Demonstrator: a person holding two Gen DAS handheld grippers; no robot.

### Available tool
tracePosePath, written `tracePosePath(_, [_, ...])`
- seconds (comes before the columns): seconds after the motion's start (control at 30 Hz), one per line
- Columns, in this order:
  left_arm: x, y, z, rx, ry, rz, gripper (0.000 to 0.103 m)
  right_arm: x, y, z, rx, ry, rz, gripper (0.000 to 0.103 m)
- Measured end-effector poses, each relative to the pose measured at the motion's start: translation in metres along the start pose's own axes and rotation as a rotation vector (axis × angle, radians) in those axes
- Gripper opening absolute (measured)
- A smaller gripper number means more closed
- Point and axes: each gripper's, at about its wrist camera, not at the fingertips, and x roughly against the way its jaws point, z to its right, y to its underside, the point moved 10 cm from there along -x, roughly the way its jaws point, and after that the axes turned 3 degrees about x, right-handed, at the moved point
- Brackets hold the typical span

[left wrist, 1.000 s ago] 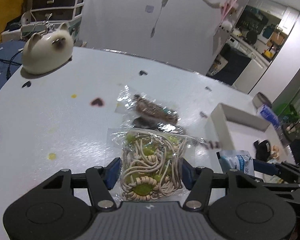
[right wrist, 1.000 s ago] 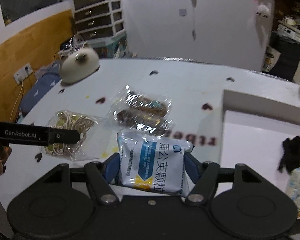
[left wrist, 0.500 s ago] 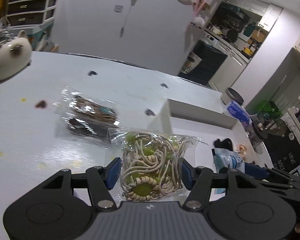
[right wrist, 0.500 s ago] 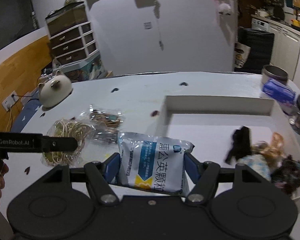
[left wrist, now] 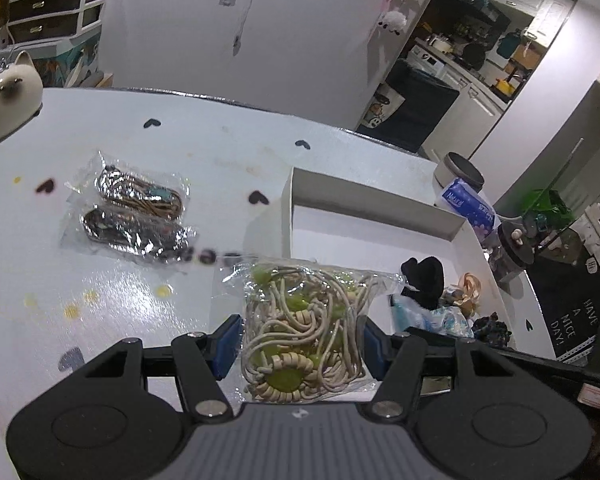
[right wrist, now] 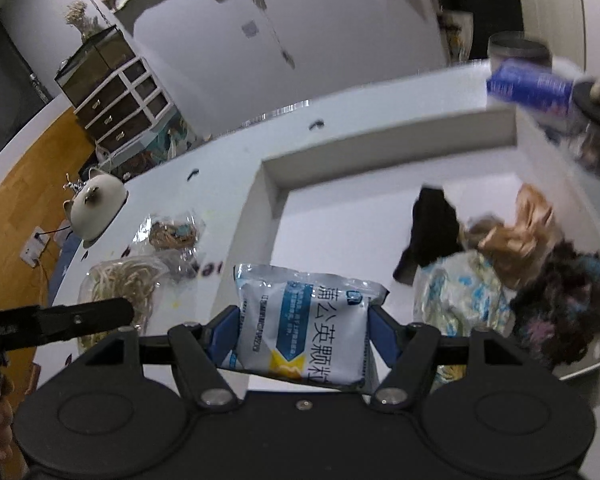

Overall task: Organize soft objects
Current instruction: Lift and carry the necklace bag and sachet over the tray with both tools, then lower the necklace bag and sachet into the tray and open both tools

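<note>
My left gripper [left wrist: 300, 344] is shut on a clear bag of beige cord and green beads [left wrist: 304, 328], held above the table just short of the white tray's [left wrist: 364, 204] left wall. My right gripper [right wrist: 304, 340] is shut on a white and blue sachet [right wrist: 304, 324], tilted, over the tray's [right wrist: 384, 140] near left corner. In the tray lie a black cloth [right wrist: 432, 228], a tan cloth [right wrist: 516, 232], a light blue patterned piece [right wrist: 464, 296] and a dark fuzzy piece [right wrist: 564, 304]. A second clear bag of dark bracelets [left wrist: 136, 208] lies on the table to the left.
A white cat-shaped ornament [left wrist: 4, 100] stands at the table's far left. Beyond the tray stand a blue tissue pack [left wrist: 468, 204], a grey round tin [left wrist: 460, 168] and a dark jar [left wrist: 516, 252]. The left gripper's finger [right wrist: 80, 320] crosses the right wrist view's lower left.
Both grippers have carried their bags rightward toward the tray. The right gripper has rolled, so the tray now tilts in its view, and the sachet now hangs over the tray.
</note>
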Motion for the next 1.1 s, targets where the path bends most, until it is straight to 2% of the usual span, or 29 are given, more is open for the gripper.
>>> tracePosePath(0.1, [-0.004,0.003,0.003,0.016,-0.017,-0.01,0.061,-0.015,0.005,0.009,-0.02,-0.03,-0.042,0.07])
tracePosePath(0.27, [-0.015,0.007,0.008,0.034,-0.019,-0.031,0.061,-0.026,0.008,0.023,-0.012,-0.007,-0.074,0.07])
tracePosePath(0.47, [-0.04,0.013,0.034,0.031,0.064,-0.09,0.061,-0.021,0.006,0.048,-0.03,0.019,-0.071,0.07])
tracePosePath(0.63, [-0.062,0.02,0.05,0.024,0.105,-0.141,0.061,-0.012,0.005,0.058,-0.043,0.024,-0.063,0.07])
tracePosePath(0.87, [-0.083,0.026,0.041,0.069,0.085,-0.182,0.061,-0.008,0.004,0.065,-0.043,0.04,-0.057,0.07])
tracePosePath(1.1, [-0.086,0.031,0.035,0.053,0.058,-0.183,0.061,-0.007,0.002,0.07,-0.089,0.02,-0.053,0.07])
